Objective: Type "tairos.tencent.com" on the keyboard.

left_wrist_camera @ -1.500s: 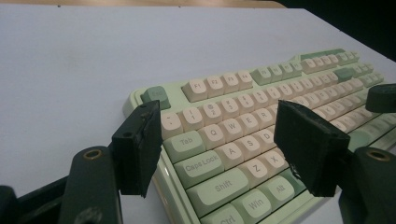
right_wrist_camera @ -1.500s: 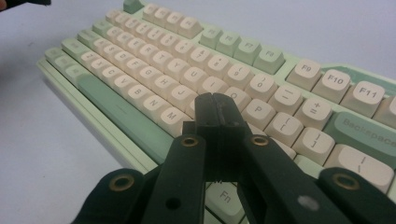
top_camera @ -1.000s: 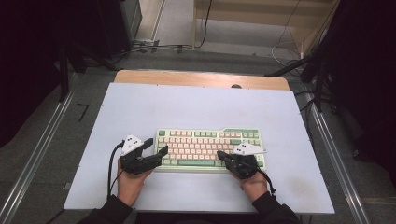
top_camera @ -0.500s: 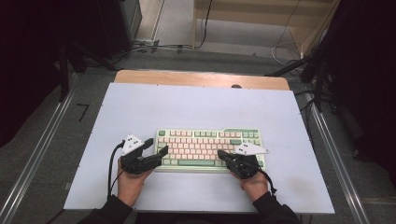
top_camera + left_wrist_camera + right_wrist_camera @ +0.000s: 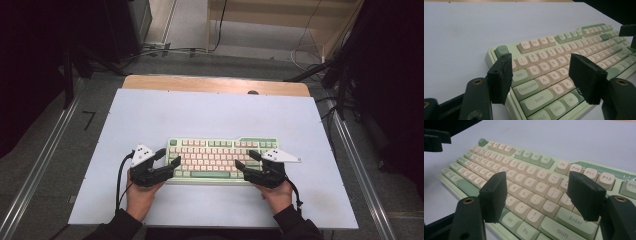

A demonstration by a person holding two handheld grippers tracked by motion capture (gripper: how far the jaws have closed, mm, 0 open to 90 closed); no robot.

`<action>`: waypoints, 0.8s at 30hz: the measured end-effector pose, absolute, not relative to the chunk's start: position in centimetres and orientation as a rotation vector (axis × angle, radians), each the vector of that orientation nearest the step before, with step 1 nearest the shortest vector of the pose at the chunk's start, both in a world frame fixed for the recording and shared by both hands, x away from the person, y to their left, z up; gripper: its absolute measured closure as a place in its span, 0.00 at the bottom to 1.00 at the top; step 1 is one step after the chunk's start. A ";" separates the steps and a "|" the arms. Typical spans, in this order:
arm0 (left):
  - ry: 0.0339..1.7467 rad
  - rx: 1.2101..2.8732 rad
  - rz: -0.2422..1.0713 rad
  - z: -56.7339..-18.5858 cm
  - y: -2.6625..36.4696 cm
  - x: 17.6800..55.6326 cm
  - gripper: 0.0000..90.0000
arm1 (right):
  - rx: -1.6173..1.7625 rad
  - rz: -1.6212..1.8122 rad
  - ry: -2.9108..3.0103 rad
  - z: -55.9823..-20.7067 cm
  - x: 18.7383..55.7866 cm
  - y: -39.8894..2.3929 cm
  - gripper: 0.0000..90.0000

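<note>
A pale green keyboard (image 5: 222,157) with cream keys lies flat on the white table, near its front edge. My left gripper (image 5: 170,159) is at the keyboard's left end. Its jaws have just been closing a little but still stand apart over the Tab and Shift corner (image 5: 524,77), pressing on nothing. My right gripper (image 5: 245,159) hovers over the right half of the keyboard. Its jaws have just been opening and now stand wide above the keys near Enter (image 5: 574,221), with nothing between them. In the left gripper view my left gripper (image 5: 542,80) frames the keys; in the right gripper view my right gripper (image 5: 541,195) does the same.
The white table board (image 5: 210,115) has a wooden strip (image 5: 215,84) along its far edge. Metal rails (image 5: 45,165) run down both sides. Cables lie on the floor behind the table. Bare table surface stretches beyond and beside the keyboard.
My right gripper's jaws have spread apart from shut, and its grey plate has shifted slightly to the right. My left hand has stayed where it was.
</note>
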State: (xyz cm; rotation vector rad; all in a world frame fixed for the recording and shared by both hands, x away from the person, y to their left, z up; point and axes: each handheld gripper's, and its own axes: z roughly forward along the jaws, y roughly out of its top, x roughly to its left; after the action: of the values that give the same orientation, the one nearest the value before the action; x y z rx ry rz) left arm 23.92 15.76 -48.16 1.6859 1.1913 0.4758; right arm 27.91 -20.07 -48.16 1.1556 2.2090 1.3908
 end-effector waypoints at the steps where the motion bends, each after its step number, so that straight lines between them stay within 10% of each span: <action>1: 1.182 1.686 0.467 -48.2 15.7 23.9 0.46 | 1.158 1.395 2.203 -48.1 27.9 -20.1 0.33; 11: 1.059 1.699 0.345 -47.8 15.1 24.2 1.00 | 1.184 1.400 2.188 -48.2 28.0 -20.7 0.34; 24: 1.003 1.792 0.358 -47.9 12.3 25.4 1.00 | 1.194 1.398 2.186 -48.2 28.0 -20.8 0.35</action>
State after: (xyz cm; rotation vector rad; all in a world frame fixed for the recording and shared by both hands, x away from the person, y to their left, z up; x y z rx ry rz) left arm 25.38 12.26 -47.85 1.7921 1.0030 0.3578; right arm 27.98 -20.85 -48.19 1.1938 2.1857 1.3978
